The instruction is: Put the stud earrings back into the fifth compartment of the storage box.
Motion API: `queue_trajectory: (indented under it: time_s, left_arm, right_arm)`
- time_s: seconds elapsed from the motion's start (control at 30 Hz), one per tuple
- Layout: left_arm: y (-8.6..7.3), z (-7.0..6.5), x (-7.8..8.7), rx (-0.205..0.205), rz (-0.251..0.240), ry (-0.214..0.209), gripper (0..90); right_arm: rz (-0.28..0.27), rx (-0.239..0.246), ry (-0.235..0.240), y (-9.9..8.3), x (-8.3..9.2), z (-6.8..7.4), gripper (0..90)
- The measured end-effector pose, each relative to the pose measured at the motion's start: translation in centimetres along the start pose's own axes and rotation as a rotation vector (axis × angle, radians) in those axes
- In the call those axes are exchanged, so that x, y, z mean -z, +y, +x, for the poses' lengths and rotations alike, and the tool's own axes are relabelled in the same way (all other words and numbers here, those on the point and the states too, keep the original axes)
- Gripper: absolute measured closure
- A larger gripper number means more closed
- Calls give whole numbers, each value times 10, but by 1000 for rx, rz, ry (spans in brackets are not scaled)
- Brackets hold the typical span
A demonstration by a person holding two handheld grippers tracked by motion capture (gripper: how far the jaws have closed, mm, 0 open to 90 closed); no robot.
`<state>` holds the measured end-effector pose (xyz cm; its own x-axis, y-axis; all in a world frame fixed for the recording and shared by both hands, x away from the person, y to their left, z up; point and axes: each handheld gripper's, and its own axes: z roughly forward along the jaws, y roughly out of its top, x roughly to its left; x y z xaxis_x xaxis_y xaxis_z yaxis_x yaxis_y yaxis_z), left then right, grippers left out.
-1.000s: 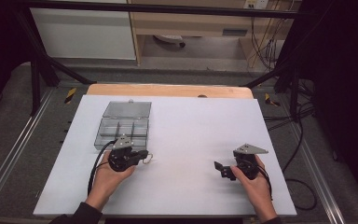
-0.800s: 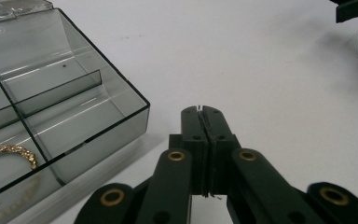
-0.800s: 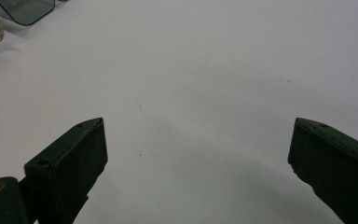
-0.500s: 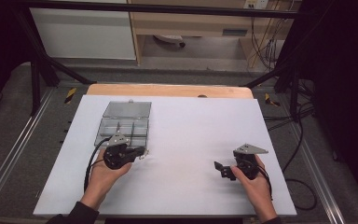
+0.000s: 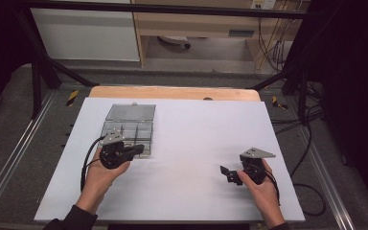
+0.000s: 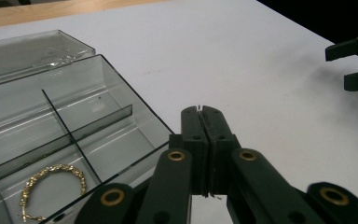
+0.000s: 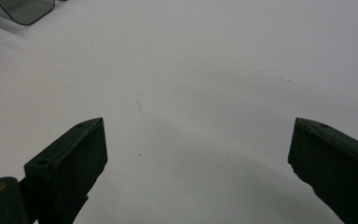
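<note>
Left gripper (image 6: 203,112) was clamped shut on something thin and glinting beside the clear box (image 6: 116,140) holding a gold bracelet (image 6: 51,184); right gripper (image 7: 198,154) gaped, empty.

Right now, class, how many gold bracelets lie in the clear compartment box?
1. The gold bracelet lies in the box's near compartment, by the left gripper. Parts of the box are out of frame.
</note>
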<state>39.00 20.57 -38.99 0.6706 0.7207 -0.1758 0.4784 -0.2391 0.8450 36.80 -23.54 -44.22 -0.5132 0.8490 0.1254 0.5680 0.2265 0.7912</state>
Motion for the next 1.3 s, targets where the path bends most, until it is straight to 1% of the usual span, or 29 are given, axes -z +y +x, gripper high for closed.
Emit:
queue_trajectory:
  time_s: [0.2,0.5,0.57,0.67,0.7,0.87,0.9,1.03,1.17,1.27,1.3]
  left_arm:
    - [6,6,5,16,-12,1,889]
    - [13,16,13,25,-45,21,889]
    - [14,18,15,32,-50,21,889]
    - [14,21,18,32,-59,33,889]
    - [14,21,19,38,-59,29,890]
    - [14,24,21,38,-65,45,889]
    - [14,24,22,45,-65,42,890]
    - [14,29,26,52,-76,55,889]
    - [14,35,31,66,-90,71,889]
    - [13,41,34,70,-95,91,889]
    - [12,42,35,71,-95,96,889]
  right_arm:
    - [-1,3,0,0,0,0,47]
    - [2,4,0,0,0,0,47]
    - [3,3,-1,0,0,0,47]
    - [3,4,-1,0,0,0,48]
    - [4,3,0,0,0,0,47]
    - [3,5,1,0,0,0,48]
    - [2,6,0,0,0,0,48]
    - [2,2,1,0,0,1,47]
    - [3,5,1,0,0,1,47]
    - [2,1,1,0,0,1,47]
    - [3,6,1,0,0,1,47]
